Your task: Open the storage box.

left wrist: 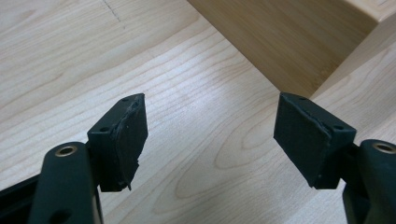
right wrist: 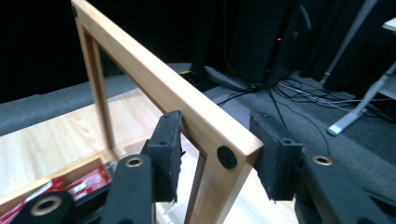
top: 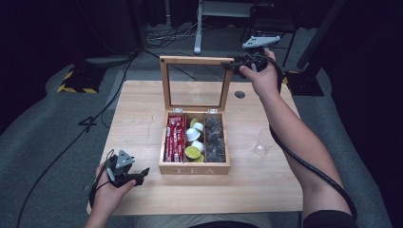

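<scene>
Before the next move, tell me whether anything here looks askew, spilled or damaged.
Nothing stands out. The tea box sits square on the table, its lid upright, and its three compartments look tidy. The plastic cup stands upright beside it. The right gripper straddles the lid's top corner; the left gripper is open over bare wood.

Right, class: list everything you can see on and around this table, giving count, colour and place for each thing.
Table: one, pale wood, centre.
Tea box: one, light wood, mid-table, three compartments.
Lid: one, wood frame with clear pane, standing upright at the box's back.
Sachets: several, red, left compartment.
Capsules: several, white and lime, middle compartment.
Tea bags: several, dark grey, right compartment.
Cup: one, clear, right of the box.
Cables: several, dark, floor behind.
Left tongs: black, open, low over the table left of the box's front.
Right tongs: black, astride the lid's top corner; whether gripping is unclear.
</scene>
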Motion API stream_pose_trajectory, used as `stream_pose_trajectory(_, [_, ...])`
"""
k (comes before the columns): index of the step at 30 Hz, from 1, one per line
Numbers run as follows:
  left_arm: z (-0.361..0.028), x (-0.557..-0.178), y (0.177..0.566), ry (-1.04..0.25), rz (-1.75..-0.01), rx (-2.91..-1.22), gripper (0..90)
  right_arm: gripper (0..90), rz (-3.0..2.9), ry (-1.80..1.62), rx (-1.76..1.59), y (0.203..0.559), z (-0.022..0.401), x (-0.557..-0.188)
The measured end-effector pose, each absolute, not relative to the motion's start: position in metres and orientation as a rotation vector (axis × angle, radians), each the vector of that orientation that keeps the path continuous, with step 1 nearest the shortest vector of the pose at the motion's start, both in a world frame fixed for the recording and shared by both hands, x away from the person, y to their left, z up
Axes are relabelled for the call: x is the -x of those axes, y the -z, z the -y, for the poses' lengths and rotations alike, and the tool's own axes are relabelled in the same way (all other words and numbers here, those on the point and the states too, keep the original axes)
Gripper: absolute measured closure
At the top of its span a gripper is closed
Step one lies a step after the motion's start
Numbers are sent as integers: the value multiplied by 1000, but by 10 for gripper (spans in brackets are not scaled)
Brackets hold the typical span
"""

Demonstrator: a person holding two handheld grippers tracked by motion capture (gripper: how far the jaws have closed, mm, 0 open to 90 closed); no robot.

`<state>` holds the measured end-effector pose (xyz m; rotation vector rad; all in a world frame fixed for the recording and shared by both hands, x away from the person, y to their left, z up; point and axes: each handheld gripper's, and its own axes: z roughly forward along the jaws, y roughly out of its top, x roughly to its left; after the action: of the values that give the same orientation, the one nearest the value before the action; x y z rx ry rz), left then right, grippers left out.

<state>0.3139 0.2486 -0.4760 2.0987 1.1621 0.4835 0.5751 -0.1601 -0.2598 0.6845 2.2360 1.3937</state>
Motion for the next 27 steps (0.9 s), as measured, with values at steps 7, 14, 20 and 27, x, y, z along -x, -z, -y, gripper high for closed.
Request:
stream_pose_trajectory(7, [-250,-317,478,-456,-1179,-2077,245,519,-2193,-1432,-759,268,157,-597])
stream_pose_trajectory(14, [-253,-319,478,-450,-1176,-2048,257,472,-2173,-1386,-824,272,149,-611])
stream_pose_trajectory(20, [-252,-324,480,-437,-1161,-2057,255,446,-2142,-1394,-868,280,146,-623])
stream_pose_trajectory(27, [-251,-331,481,-431,-1156,-2054,256,415,-2136,-1381,-906,286,143,-632])
